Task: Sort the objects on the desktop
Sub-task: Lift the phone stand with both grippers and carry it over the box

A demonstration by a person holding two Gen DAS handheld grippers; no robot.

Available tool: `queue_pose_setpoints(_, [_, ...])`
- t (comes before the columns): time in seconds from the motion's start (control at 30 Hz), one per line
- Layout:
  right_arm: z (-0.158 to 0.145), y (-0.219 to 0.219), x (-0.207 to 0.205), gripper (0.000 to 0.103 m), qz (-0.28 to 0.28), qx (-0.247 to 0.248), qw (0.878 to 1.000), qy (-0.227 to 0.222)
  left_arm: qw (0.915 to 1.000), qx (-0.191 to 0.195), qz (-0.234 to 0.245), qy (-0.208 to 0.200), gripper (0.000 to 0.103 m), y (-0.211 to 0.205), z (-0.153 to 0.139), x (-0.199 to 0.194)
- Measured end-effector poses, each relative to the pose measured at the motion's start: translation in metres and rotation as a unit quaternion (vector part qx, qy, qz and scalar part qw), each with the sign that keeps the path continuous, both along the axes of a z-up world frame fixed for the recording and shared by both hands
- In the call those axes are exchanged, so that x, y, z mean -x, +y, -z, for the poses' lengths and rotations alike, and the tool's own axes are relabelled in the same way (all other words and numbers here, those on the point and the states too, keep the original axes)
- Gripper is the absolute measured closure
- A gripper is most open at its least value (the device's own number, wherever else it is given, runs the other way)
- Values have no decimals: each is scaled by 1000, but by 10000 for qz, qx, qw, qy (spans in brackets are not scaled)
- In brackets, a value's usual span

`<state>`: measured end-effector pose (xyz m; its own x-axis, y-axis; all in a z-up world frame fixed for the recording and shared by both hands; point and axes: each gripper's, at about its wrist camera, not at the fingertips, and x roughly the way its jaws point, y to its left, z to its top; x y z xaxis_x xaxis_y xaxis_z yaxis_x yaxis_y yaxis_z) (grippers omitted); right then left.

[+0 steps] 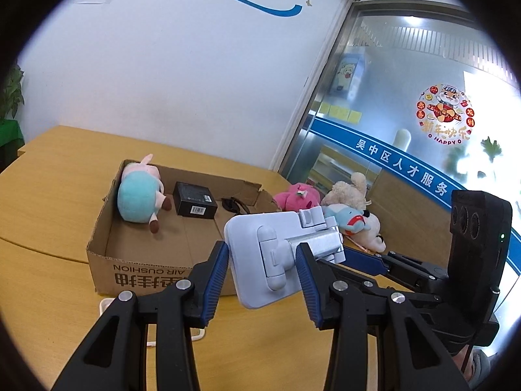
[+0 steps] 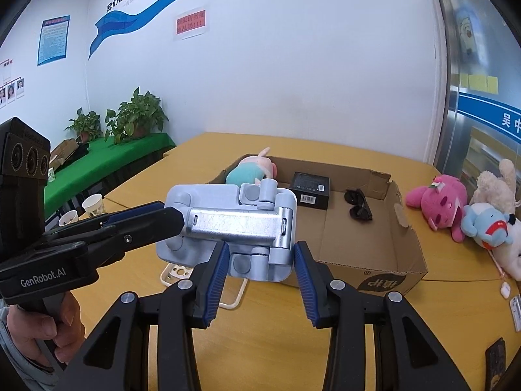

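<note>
The folded grey phone stand (image 2: 228, 228) hangs above the tabletop (image 2: 325, 342), between both grippers' jaws: left gripper (image 2: 176, 218) at its end, right gripper (image 2: 259, 268) astride its base.
</note>
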<state>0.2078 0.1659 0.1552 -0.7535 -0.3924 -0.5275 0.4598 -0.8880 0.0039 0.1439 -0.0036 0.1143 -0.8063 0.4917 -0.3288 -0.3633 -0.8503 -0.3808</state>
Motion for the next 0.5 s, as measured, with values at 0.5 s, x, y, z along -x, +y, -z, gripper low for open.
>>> queue_pose_setpoints(0.5, [-7,-8,20,63,56,30,10000,-40,9999,114,7,-21,61,-7,-5,27])
